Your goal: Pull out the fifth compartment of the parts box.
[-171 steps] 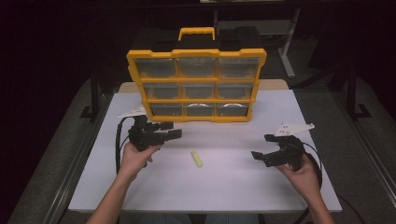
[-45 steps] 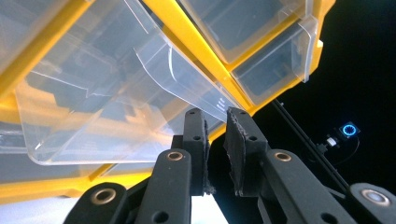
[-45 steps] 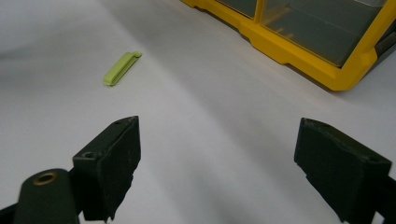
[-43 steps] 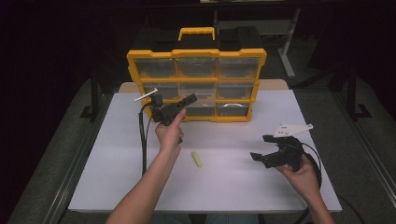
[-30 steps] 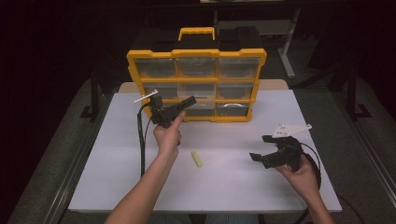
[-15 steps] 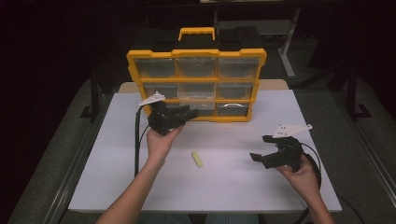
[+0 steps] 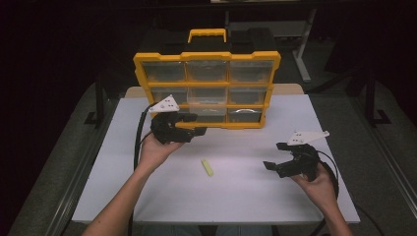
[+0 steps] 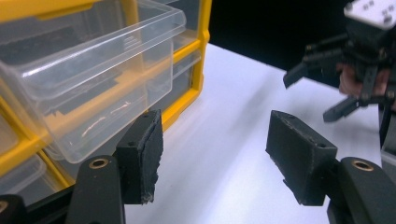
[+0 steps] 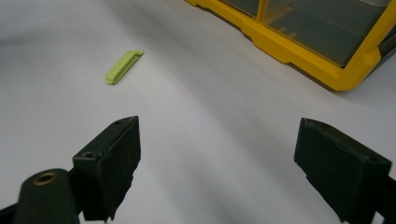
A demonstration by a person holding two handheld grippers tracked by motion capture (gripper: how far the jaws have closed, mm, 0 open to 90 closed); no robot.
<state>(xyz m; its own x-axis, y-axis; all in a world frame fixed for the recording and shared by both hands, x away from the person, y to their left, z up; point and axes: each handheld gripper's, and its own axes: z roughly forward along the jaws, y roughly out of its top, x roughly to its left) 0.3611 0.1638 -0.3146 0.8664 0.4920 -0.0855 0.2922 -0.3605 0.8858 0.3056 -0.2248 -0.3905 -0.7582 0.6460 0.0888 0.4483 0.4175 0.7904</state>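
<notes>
The drawer is a clear plastic box with a thin rim, and it stands pulled partway out of the middle row of the yellow cabinet, which stands upright at the far side of the white table. Its long axis runs across the cabinet's face, and its open top faces up while its front juts toward the person. In the left gripper view the drawer hangs just above and beside one of the two black fingers, apart from it. The left gripper sits in front of the cabinet's lower left part; its jaws have just been opening and stand fairly wide with nothing between them. The right gripper rests low over the table's right side, well apart from the cabinet, jaws wide and empty. A small lime-green stick lies flat on the table between the two hands, its long axis running roughly from near to far, slightly slanted.
</notes>
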